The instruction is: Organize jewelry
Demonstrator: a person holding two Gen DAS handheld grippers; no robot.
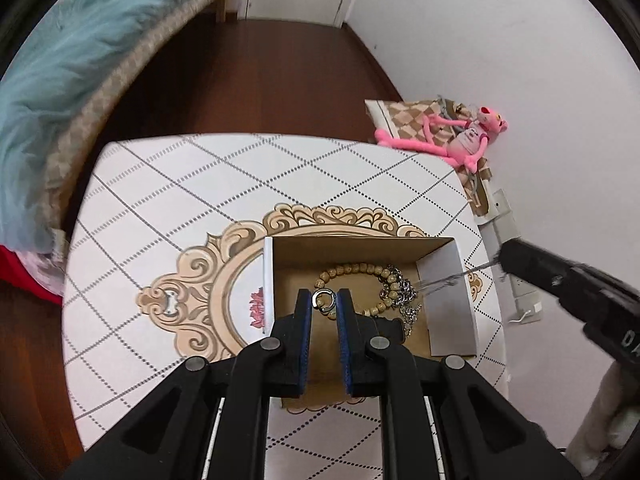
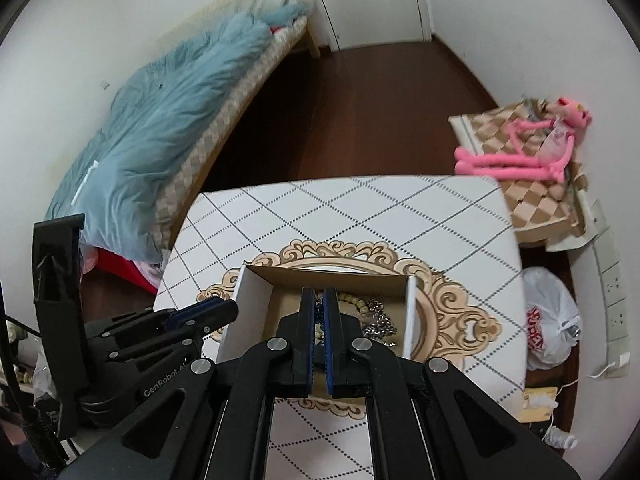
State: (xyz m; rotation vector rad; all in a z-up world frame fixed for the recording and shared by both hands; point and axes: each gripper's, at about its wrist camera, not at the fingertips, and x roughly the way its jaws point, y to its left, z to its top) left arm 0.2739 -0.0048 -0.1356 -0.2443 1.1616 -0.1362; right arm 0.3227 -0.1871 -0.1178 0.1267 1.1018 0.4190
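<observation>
An open cardboard box (image 1: 448, 280) stands on the patterned table (image 1: 160, 216). In it lie a wooden bead bracelet (image 1: 352, 270) and a silver chain (image 1: 400, 288). My left gripper (image 1: 325, 300) is over the box, its jaws shut on a small silver ring (image 1: 325, 301). My right gripper (image 2: 319, 296) is above the same box (image 2: 248, 304), its jaws close together on a thin chain (image 2: 319, 312) that hangs between them. In the left wrist view the right gripper's body (image 1: 568, 284) comes in from the right with a blurred chain (image 1: 452, 278) trailing over the box wall.
A bed with a blue blanket (image 2: 160, 120) stands to the left. A pink plush toy (image 1: 460, 136) lies on a checkered cushion (image 2: 532, 196) past the table's right corner. A white plastic bag (image 2: 552, 320) sits on the floor at right.
</observation>
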